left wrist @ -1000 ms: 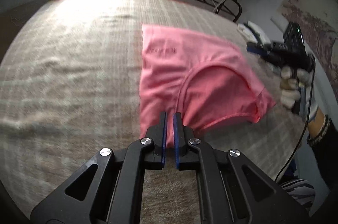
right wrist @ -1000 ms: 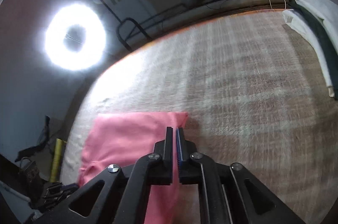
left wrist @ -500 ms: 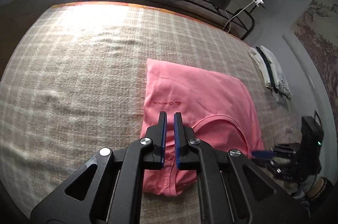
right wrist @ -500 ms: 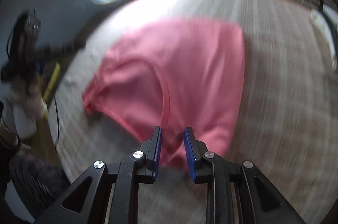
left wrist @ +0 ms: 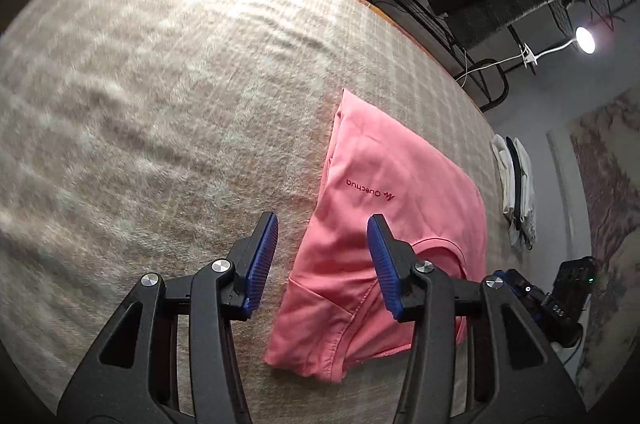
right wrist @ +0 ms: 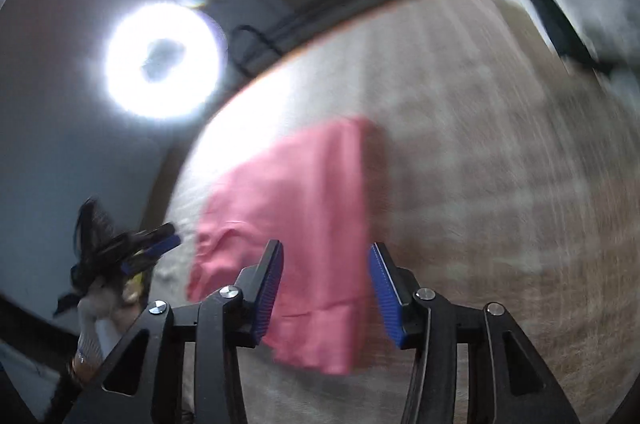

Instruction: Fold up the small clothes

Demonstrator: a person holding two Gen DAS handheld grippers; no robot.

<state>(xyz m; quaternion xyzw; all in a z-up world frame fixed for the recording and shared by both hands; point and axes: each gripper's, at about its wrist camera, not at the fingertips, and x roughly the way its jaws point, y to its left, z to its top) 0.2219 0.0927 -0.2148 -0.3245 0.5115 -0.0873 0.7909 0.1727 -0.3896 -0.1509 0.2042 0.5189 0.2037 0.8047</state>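
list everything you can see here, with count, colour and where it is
shirt: one, pink, folded, lying flat on the blanket
blanket: one, beige checked, covering the whole work surface
folded clothes: one small pile, white and dark, at the blanket's far right edge
ring light: one, white, lit, beyond the blanket's edge
lamp: one, small, lit, on the wall side
left gripper: black with blue pads, jaws opening, nothing pinched
right gripper: black with blue pads, jaws opening, above the shirt, nothing pinched

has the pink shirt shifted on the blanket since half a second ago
Cannot tell. The pink shirt sits differently in view, but the camera itself moved, and the blanket offers no clear landmark.
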